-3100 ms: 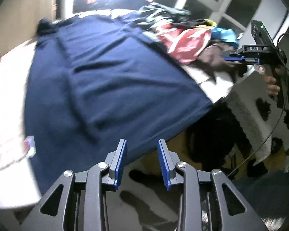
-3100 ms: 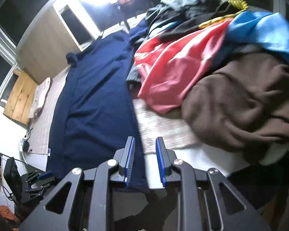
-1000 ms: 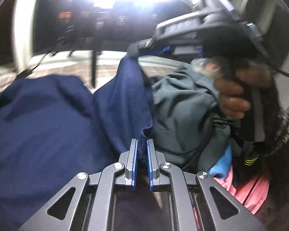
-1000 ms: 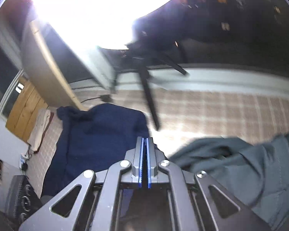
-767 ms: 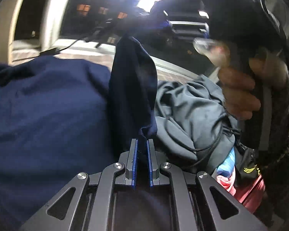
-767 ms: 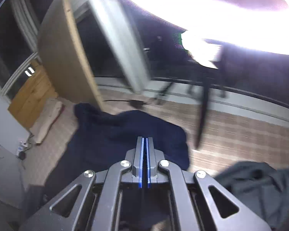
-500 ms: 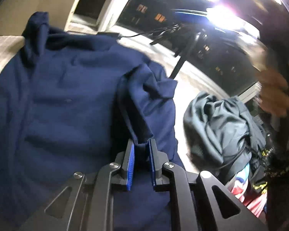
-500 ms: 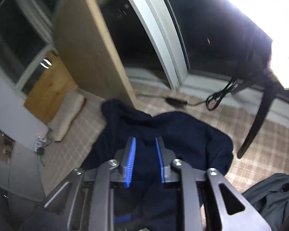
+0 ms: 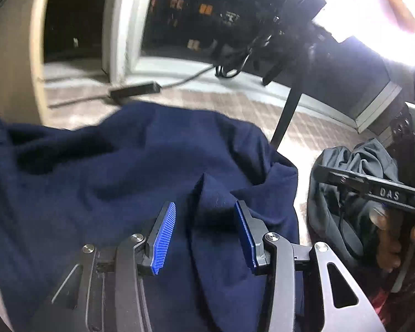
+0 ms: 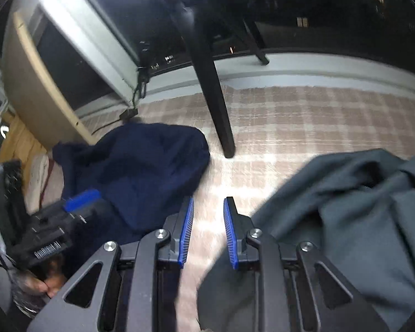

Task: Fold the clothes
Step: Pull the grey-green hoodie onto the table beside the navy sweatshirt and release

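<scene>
So the navy garment (image 9: 102, 182) is laid doubled over on the checked bed cover (image 10: 304, 116). The left tongs (image 9: 204, 235) are being opened over a raised fold, nothing pinched; the right tongs (image 10: 206, 232) are parted narrowly, empty, probably freed for smoothing.

Both wrist views look steeply down, close, sharing the navy garment (image 9: 102, 182).

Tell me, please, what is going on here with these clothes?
A person with a gripper in each hand is folding a navy garment on a checked cloth. The left gripper is opening over a raised fold, its pads clear of the fabric. The right gripper is open and empty, beside a grey-green garment.
</scene>
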### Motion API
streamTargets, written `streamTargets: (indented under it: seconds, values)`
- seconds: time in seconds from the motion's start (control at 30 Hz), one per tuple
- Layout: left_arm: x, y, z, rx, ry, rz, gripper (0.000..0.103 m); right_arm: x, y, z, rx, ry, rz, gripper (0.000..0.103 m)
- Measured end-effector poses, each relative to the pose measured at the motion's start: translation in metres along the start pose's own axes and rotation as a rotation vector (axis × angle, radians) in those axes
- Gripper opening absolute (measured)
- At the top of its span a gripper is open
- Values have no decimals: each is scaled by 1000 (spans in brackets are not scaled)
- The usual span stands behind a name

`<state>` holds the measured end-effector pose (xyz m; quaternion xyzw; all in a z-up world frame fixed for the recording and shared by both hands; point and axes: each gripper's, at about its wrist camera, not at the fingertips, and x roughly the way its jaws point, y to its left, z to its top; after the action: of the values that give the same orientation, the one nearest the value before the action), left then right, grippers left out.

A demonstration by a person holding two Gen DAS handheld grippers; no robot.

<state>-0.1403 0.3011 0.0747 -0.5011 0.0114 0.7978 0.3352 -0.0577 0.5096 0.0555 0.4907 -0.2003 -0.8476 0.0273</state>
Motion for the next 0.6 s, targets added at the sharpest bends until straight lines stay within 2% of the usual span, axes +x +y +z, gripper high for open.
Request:
streamTargets:
  seconds: [0.07, 0.1, 0.13, 0.17, 0.2, 0.3, 0.37, 0.43, 0.5, 0.6]
  values:
    - [11, 1, 1, -6, 7, -21, 39, 14, -4, 7, 47, 17, 24, 22]
    - [14, 1, 1, -12, 6, -34, 33, 21, -6, 10, 73, 28, 40, 22]
    - [14, 2, 1, -12, 1, -44, 26, 28, -8, 13, 101, 40, 63, 22]
    - [15, 1, 0, -7, -2, -42, 8, 34, -11, 15, 130, 52, 86, 22]
    - [14, 0, -2, 1, -5, -43, 1, 41, -12, 16, 154, 61, 107, 22]
    - [5, -3, -6, 26, -42, -65, 2, 52, -9, 18, 173, 69, 164, 21]
    - [-5, -6, -6, 44, -66, -46, 2, 52, -2, 18, 136, 53, 172, 5]
    - [-15, -8, -5, 61, -89, -25, 2, 45, 6, 18, 97, 7, 161, 4]
    - [-31, -1, -7, 34, -143, 47, 2, 31, 7, 20, 100, -74, 142, 3]
    - [-55, 10, -11, -6, -222, 155, 2, 14, 8, 26, 85, -178, 66, 4]
